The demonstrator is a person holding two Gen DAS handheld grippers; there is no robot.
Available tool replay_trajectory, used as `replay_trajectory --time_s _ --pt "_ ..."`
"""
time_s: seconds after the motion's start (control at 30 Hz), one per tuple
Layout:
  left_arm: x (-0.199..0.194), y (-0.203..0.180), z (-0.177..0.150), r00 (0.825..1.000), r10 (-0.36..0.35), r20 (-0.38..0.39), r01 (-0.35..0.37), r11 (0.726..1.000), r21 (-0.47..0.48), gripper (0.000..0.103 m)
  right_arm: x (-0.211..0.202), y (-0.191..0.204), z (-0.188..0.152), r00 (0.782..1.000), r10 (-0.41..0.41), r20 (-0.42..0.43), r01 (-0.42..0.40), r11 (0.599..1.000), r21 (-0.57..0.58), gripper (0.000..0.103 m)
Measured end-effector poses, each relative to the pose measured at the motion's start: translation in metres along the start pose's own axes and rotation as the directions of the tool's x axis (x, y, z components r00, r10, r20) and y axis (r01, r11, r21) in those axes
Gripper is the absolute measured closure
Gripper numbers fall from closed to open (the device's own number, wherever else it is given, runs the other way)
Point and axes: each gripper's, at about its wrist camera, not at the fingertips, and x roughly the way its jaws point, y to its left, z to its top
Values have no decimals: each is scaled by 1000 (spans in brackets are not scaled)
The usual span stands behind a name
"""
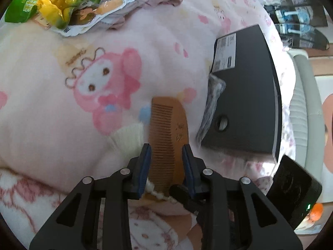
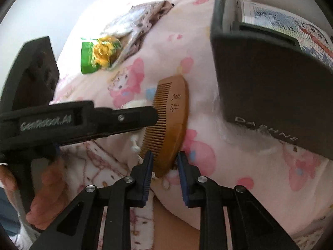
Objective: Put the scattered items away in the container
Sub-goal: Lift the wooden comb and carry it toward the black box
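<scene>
Both grippers closed on a wooden comb (image 2: pixel 168 114) lying on a pink blanket (image 1: pixel 62 125): the right gripper (image 2: pixel 164 156) at its near end, the left gripper (image 1: pixel 166 149) across its middle, beside a dark container (image 2: pixel 260 95).

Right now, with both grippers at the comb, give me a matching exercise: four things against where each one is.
Things:
1 wooden comb
2 black box
3 green-and-yellow snack packet
4 cartoon-printed booklet

Places:
A inside the black box
B one end between the right gripper's jaws
C on the pink blanket, right of the comb in both views
D beside the crumpled cloth

Pairs: 1-B, 2-C, 3-D, 4-A
</scene>
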Motion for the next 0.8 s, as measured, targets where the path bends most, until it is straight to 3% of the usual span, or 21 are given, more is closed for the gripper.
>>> replay_trajectory --time_s 0.23,0.37,0.6,0.63,0.8 --pt "15 5 2 998 54 -24 -55 998 -18 71 7 -8 5 998 -53 12 54 998 -12 82" --pt "20 3 1 998 26 -50 -26 1000 -3 70 15 -6 12 998 -61 7 61 997 -38 81" --pt "-27 -19 -26 997 -31 67 25 996 84 73 -20 3 10 998 -8 59 11 999 -37 81" --pt "-35 -28 -27 996 -35 86 27 995 95 77 -28 5 9 997 4 71 -1 999 -44 81" --pt "-80 -61 -21 985 -55 162 30 988 152 77 -72 27 7 984 59 165 -46 996 -82 81"
